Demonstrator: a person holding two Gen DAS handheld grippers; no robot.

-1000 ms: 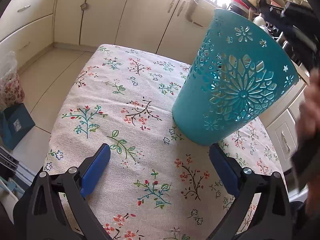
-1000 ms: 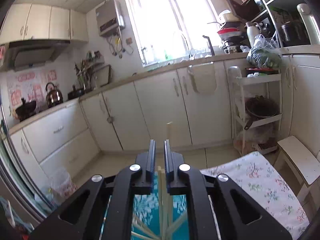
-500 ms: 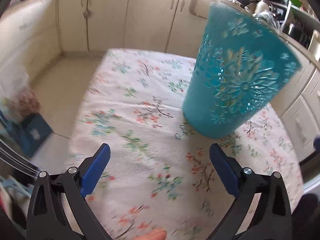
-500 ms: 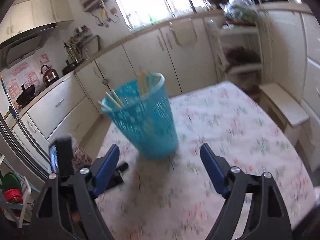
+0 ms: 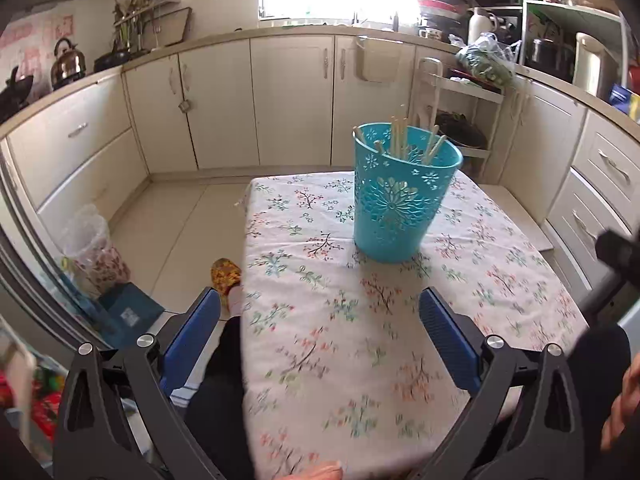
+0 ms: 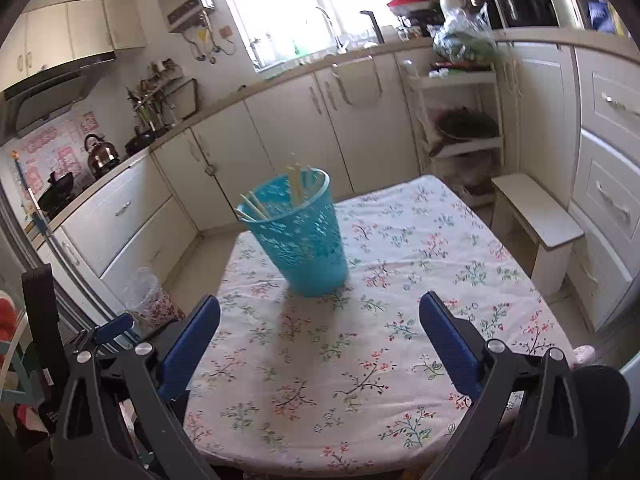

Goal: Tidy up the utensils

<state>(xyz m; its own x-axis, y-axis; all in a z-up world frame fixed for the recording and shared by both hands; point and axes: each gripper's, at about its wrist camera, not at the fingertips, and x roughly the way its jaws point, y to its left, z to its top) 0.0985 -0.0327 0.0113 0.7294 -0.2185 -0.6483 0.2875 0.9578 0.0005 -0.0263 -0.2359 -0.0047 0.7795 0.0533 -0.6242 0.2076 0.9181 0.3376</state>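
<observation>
Blue pads are seen spread wide on the left gripper (image 5: 320,330), with nothing between them. The right gripper (image 6: 319,330) is likewise empty, its jaws opening over the floral tablecloth (image 6: 400,320). Farther off, a teal perforated basket (image 5: 400,204) is stood upright on the cloth, with pale chopsticks (image 5: 398,140) leaned inside it. Cream cabinets (image 5: 292,100) are set beyond.

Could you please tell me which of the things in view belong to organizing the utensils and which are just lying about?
Part of the job:
- teal basket
- chopsticks standing in it

Just lying about:
- kettle
- white stool
- bagged greens
- floral tablecloth
</observation>
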